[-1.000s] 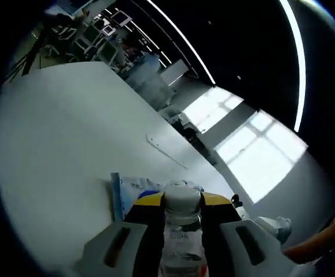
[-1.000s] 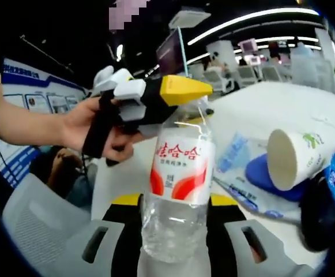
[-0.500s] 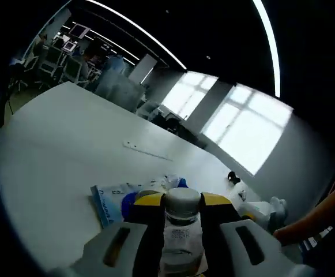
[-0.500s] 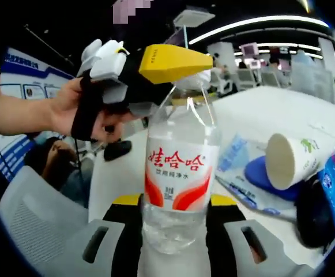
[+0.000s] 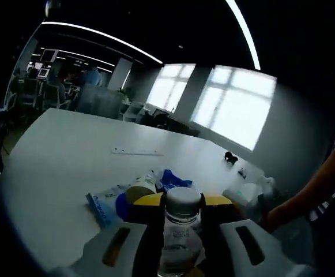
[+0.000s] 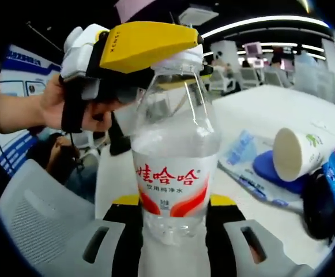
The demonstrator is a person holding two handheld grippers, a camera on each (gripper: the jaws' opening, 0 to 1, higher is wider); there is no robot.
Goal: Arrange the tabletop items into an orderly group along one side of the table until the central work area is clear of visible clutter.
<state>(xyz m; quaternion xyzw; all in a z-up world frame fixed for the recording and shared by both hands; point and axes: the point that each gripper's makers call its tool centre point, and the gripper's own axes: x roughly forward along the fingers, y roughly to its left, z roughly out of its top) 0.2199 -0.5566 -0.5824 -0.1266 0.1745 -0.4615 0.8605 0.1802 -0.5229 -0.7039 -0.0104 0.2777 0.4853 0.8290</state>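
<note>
1. Right gripper view: a clear water bottle (image 6: 173,173) stands upright between the right gripper (image 6: 173,205) fingers, which clamp its lower body, while the left gripper (image 6: 150,46), held in a person's hand (image 6: 69,107), closes over the white cap (image 6: 179,57).
2. Left gripper view: the cap (image 5: 183,199) sits pinched between the left gripper (image 5: 183,202) fingers, narrowed to the cap's width, above the white worktop (image 5: 63,150).
3. Risk, as judged from here: with both grippers locked on one bottle, opposing pulls could twist the cap loose or squeeze the thin plastic until it slips.
4. The bottle is held off the worktop; a paper cup (image 6: 300,153) on its side, a blue-and-white pouch (image 6: 245,158) and a dark object (image 6: 320,205) lie beyond it on the worktop, not yet grouped.
</note>
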